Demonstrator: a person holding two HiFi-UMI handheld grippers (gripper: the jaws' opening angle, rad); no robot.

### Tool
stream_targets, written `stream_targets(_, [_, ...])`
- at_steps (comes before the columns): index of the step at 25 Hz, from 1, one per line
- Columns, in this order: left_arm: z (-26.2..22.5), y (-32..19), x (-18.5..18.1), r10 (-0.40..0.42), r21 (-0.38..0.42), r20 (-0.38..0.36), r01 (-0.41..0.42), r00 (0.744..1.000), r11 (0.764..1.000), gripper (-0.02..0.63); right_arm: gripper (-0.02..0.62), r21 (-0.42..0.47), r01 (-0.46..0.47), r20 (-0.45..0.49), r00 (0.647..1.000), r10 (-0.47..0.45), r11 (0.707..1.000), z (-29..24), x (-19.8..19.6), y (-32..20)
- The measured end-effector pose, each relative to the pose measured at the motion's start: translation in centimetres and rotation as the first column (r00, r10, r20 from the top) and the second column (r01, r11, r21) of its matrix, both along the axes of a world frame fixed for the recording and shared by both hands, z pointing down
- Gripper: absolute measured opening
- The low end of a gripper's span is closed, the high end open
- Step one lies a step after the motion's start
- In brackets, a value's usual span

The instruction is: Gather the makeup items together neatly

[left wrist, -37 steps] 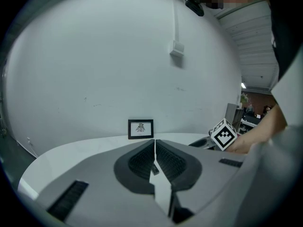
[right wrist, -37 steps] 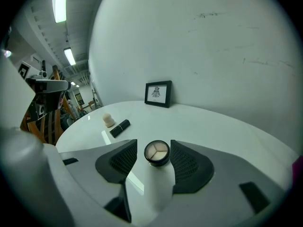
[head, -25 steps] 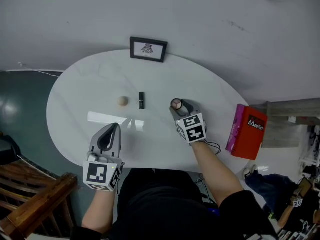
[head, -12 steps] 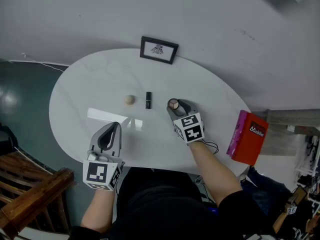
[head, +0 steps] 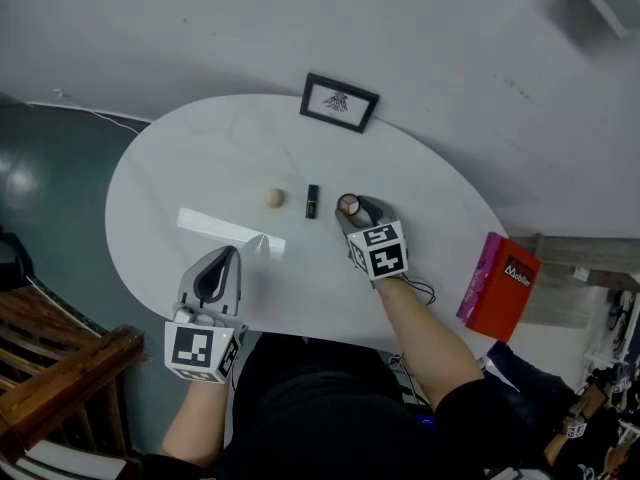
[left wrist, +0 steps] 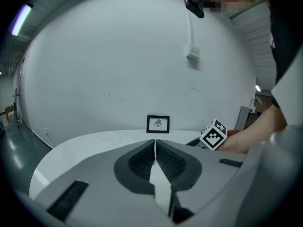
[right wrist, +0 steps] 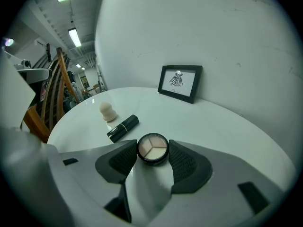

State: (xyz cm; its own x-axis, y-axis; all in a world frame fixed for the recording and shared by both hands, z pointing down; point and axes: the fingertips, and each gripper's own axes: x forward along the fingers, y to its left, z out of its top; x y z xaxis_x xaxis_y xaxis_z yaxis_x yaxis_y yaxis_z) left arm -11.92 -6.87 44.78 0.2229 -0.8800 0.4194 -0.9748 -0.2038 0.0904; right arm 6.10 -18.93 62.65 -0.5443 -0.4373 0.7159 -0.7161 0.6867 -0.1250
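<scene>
A round black compact (right wrist: 152, 149) with pale powder sections sits between the pads of my right gripper (head: 350, 208), which is shut on it over the white oval table (head: 180, 178). Just to its left lies a black lipstick tube (head: 312, 201) (right wrist: 122, 127), and further left stands a beige makeup sponge (head: 274, 198) (right wrist: 107, 111). My left gripper (head: 218, 273) rests near the table's front left edge, jaws shut with nothing between them (left wrist: 155, 154).
A small black picture frame (head: 340, 101) (right wrist: 180, 82) (left wrist: 158, 124) stands at the table's far edge by the white wall. A red and magenta box (head: 503, 286) stands off the table at the right. Wooden furniture (head: 60, 373) is at lower left.
My right gripper has carried the compact leftward, closer to the lipstick tube. The left gripper has stayed put. The head view has shifted.
</scene>
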Motion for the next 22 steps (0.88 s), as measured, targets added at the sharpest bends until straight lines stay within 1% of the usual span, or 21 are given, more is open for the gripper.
stream_targets(6, [0.2, -0.1, 0.2, 0.008, 0.000, -0.007, -0.008, 1.000, 1.000, 0.017, 0.199, -0.012, 0.006, -0.003, 1.000, -0.006, 1.000, 0.1, -0.1, 0.1])
stream_targets(10, [-0.1, -0.5, 0.7, 0.024, 0.007, -0.008, -0.024, 1.000, 1.000, 0.017, 0.199, -0.027, 0.012, 0.013, 1.000, -0.011, 1.000, 0.0, 0.1, 0.6])
stream_targets(17, [-0.2, -0.3, 0.9, 0.031, 0.010, -0.008, -0.031, 0.999, 0.999, 0.017, 0.199, -0.009, 0.013, 0.036, 0.999, -0.012, 1.000, -1.0, 0.4, 1.3])
stream_targets(22, [-0.6, 0.0, 0.6, 0.032, 0.016, -0.004, -0.032, 0.999, 0.999, 0.017, 0.199, -0.038, -0.005, -0.002, 1.000, 0.005, 0.999, 0.1, 0.8, 1.2])
